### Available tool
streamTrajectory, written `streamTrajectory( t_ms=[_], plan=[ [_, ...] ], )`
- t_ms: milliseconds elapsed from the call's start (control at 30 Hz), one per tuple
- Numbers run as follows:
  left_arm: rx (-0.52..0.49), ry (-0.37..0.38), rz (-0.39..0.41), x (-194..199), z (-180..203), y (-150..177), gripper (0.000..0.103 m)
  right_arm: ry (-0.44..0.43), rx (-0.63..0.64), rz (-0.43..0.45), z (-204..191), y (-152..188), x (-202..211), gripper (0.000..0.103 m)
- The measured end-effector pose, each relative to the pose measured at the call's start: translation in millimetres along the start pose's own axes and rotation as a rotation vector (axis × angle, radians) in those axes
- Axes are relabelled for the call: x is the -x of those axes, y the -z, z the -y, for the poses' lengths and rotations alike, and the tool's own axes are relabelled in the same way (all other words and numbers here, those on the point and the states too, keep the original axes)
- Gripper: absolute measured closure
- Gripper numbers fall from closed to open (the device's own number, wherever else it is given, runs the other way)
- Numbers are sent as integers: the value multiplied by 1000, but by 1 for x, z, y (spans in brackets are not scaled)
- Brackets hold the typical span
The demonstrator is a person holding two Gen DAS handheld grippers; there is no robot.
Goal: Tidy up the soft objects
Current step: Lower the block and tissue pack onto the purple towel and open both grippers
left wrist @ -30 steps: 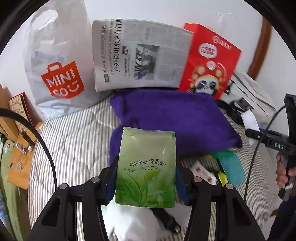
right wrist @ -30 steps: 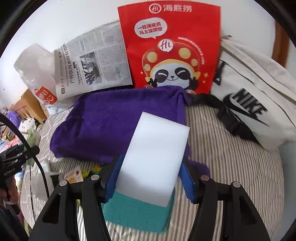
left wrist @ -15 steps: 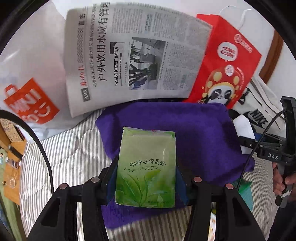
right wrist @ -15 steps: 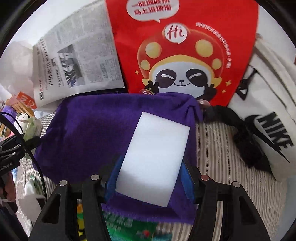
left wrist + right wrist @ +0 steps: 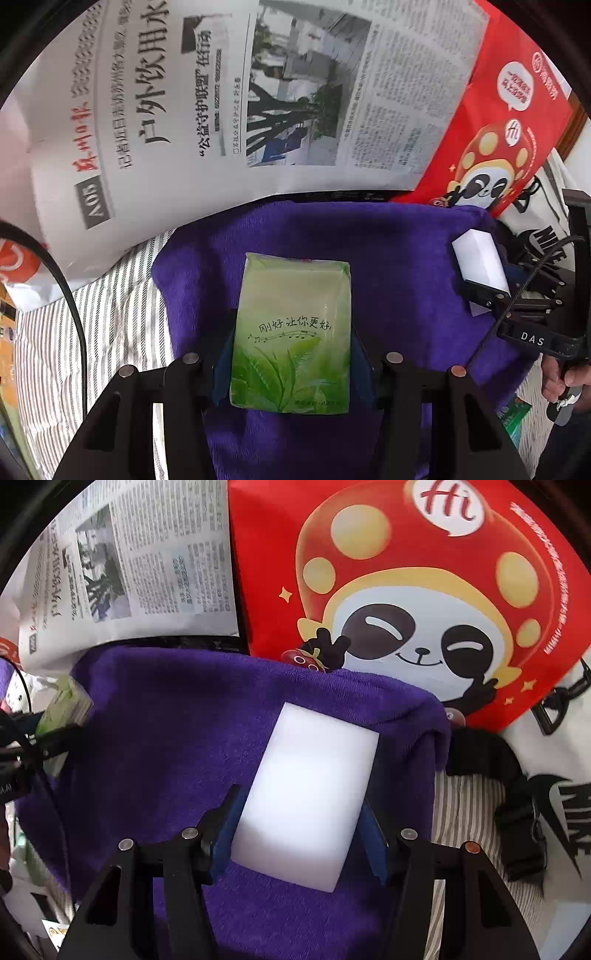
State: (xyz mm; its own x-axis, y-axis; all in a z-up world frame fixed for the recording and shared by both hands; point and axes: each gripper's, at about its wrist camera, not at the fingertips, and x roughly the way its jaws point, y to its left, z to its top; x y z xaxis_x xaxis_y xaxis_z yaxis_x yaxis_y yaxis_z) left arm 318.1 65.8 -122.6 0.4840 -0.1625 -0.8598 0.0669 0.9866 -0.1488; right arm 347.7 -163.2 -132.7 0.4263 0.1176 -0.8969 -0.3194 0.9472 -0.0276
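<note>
While left fingers (image 5: pixel 290 363) clamp a green tissue pack (image 5: pixel 291 332), right fingers (image 5: pixel 301 834) clamp a white sponge (image 5: pixel 306 797) near "Hi" bag (image 5: pixel 424 572).

Setting: a bed surface covered in grey-and-white striped quilted fabric (image 5: pixel 110 295), lit by even, soft daylight.

Backdrop, left to right: a white plastic shopping bag with an orange logo (image 5: pixel 18 266) at the far left edge; a large sheet of Chinese-language newspaper (image 5: pixel 258 92) propped upright; a red paper bag printed with a cartoon panda in a mushroom cap (image 5: pixel 424 590) leaning beside it; a white canvas bag with black lettering and black straps (image 5: pixel 554 775) lying at the right.

Wall: pale, plain, seen only at the upper corners.
</note>
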Motion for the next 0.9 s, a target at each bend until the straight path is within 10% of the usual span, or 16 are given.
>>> streamTrajectory(
  t_ms=[533, 900],
  plan=[
    [-63, -81, -66, -39, 20, -13, 52, -46, -17, -16, 15, -10, -21, 38],
    [-125, -97, -104, -37, 60, 1, 27, -27, -24, 11, 17, 7, 1, 16]
  ],
)
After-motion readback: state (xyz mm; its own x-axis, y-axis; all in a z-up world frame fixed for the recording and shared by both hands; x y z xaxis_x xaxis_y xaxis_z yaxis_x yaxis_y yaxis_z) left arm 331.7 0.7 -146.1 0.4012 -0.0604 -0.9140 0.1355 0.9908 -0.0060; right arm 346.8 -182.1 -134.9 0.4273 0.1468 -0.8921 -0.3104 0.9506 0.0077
